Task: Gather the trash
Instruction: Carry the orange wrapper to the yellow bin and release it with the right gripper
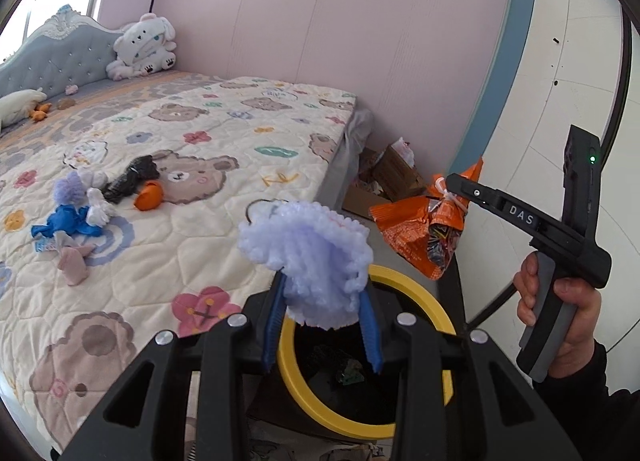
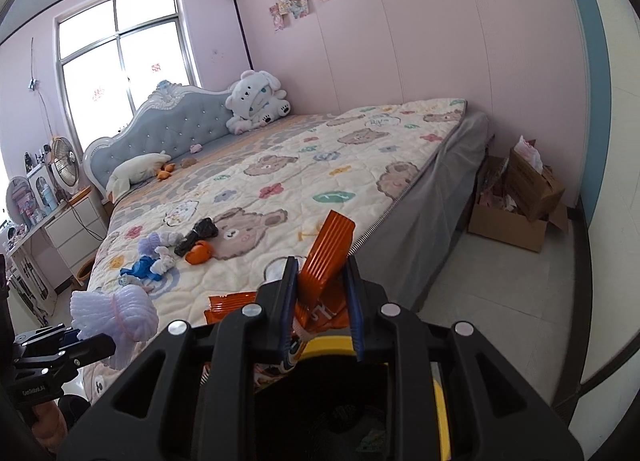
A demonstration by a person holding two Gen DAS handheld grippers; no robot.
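While both loads are hanging over the yellow-rimmed bin (image 1: 420, 293): the drop-off step is under way.
Left hand-held gripper (image 1: 324, 301): clamping a lilac foam net (image 1: 308, 253) just above the bin's mouth.
Right hand-held gripper (image 2: 322, 301): pinching an orange snack wrapper (image 2: 326, 257), also above the bin.
Next move: likely calling for jaws parting squarely over the opening.
Remaining trash (image 1: 92, 197): lying on the bed (image 1: 224, 165), well apart from the bin.

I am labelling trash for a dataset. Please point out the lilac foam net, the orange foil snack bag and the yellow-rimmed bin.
Lilac foam net (image 1: 310, 257), left wrist view, middle.
Orange foil snack bag (image 2: 326, 251), right wrist view, ribbed end.
Yellow-rimmed bin (image 1: 416, 293), left wrist view, rim.
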